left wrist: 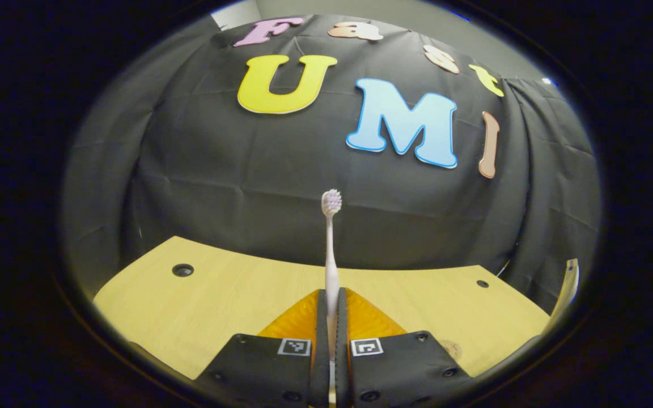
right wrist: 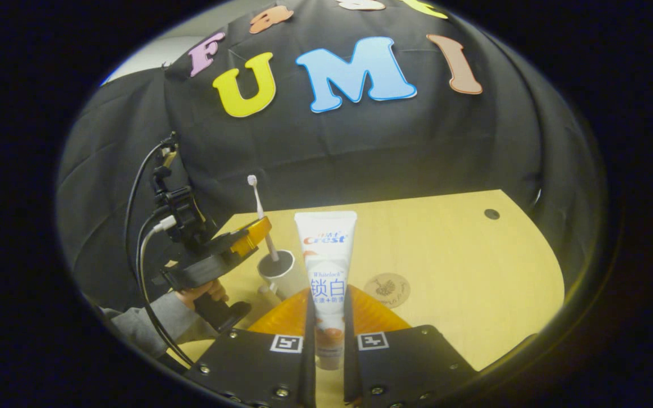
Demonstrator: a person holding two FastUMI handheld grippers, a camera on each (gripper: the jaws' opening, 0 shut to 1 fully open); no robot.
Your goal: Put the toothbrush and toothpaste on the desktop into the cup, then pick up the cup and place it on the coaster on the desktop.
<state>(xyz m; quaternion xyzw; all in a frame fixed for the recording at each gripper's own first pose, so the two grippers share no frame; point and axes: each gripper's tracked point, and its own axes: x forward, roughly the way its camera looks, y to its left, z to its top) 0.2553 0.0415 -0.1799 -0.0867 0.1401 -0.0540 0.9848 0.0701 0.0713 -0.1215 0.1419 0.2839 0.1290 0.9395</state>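
Pinched upright in my right gripper (right wrist: 326, 334), toothpaste (right wrist: 326, 266) stands just right of the cup (right wrist: 284, 272); left gripper (right wrist: 247, 235) holds the toothbrush (right wrist: 261, 212) over it.

light wooden desktop (left wrist: 230, 294) spread across the lower frame, round dark hole (left wrist: 182, 270) at its left, smaller hole (left wrist: 482, 283) at right, black cloth wall (left wrist: 281, 170) filled the upper frame, pale wall strip (right wrist: 145, 54) showed at upper left

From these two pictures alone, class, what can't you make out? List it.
- Toothbrush handle end: left gripper view, hidden between the jaws.
- Toothpaste cap end: right gripper view, hidden between the jaws.
- Cup inside: right gripper view, angle too flat.
- Coaster pattern: too small.
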